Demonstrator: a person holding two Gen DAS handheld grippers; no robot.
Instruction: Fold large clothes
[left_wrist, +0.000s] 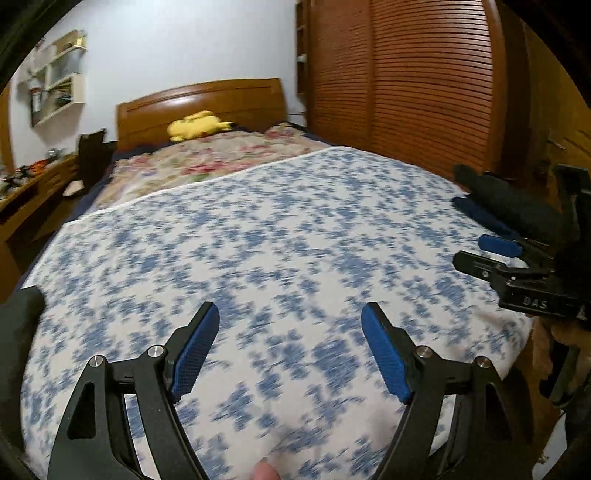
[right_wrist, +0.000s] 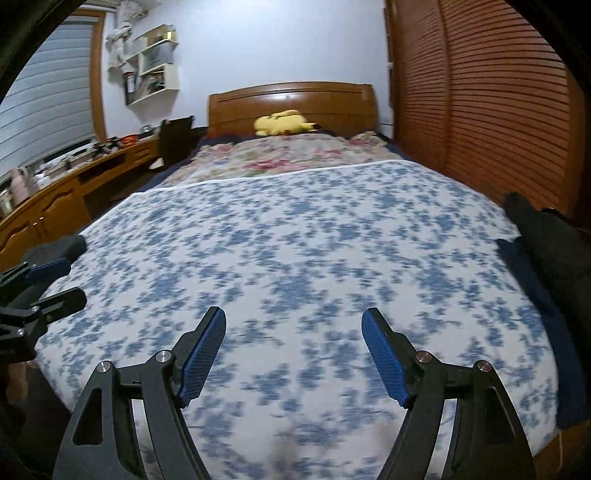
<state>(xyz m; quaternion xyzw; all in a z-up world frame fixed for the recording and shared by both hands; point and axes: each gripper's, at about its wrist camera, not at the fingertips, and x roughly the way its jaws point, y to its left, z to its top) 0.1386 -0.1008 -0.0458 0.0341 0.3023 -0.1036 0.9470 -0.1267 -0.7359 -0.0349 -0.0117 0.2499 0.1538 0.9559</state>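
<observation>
A large white cloth with a blue flower print (left_wrist: 258, 240) lies spread flat over the foot half of the bed; it also fills the right wrist view (right_wrist: 314, 240). My left gripper (left_wrist: 290, 314) is open and empty, hovering above the cloth's near part. My right gripper (right_wrist: 293, 319) is open and empty above the same cloth; it shows at the right edge of the left wrist view (left_wrist: 480, 254). The left gripper shows at the left edge of the right wrist view (right_wrist: 62, 280). A dark garment (right_wrist: 543, 236) lies at the cloth's right edge.
A floral quilt (right_wrist: 288, 155) and a yellow plush toy (right_wrist: 284, 123) lie by the wooden headboard (right_wrist: 291, 99). A slatted wooden wardrobe (right_wrist: 480, 92) stands along the right. A wooden desk (right_wrist: 55, 195) with clutter runs along the left; wall shelves (right_wrist: 151, 62) hang above.
</observation>
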